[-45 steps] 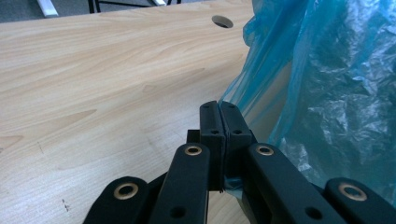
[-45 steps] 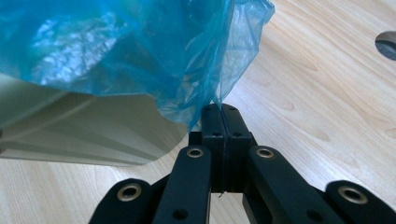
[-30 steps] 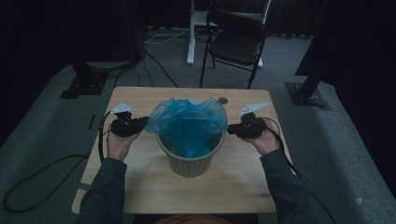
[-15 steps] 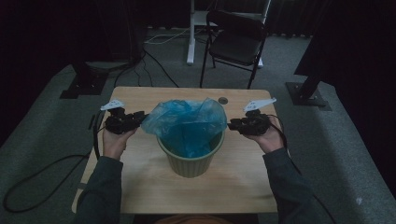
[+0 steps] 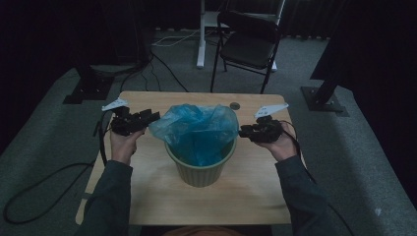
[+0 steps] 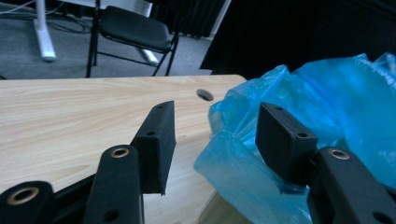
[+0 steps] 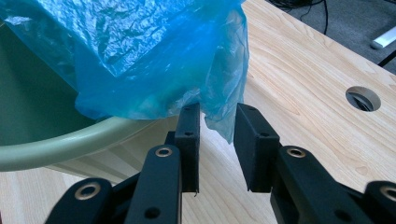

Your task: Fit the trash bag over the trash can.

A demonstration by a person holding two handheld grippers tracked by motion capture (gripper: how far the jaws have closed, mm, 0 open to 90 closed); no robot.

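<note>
On the pale wooden bench (image 5: 147, 196) stands a green round bin (image 5: 199, 169) lined with a crinkled blue plastic bag (image 5: 196, 125). The left gripper (image 6: 212, 140) has just been spreading, bag edge loose between its jaws; the right gripper (image 7: 217, 140) stands parted around a bag corner.

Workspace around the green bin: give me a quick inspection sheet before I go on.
Surface: pale wooden table, round cable hole near the far edge.
Job's things: blue bag lining the green bin, its edges loose above the rim.
Clutter: nothing seen.
Grippers: left gripper has just been opening, bag edge loose between its jaws; right gripper open, bag corner hanging between the pads, not pinched.
Cables: black cable trailing onto the floor at left.
Surroundings: black chair, grey carpet.
</note>
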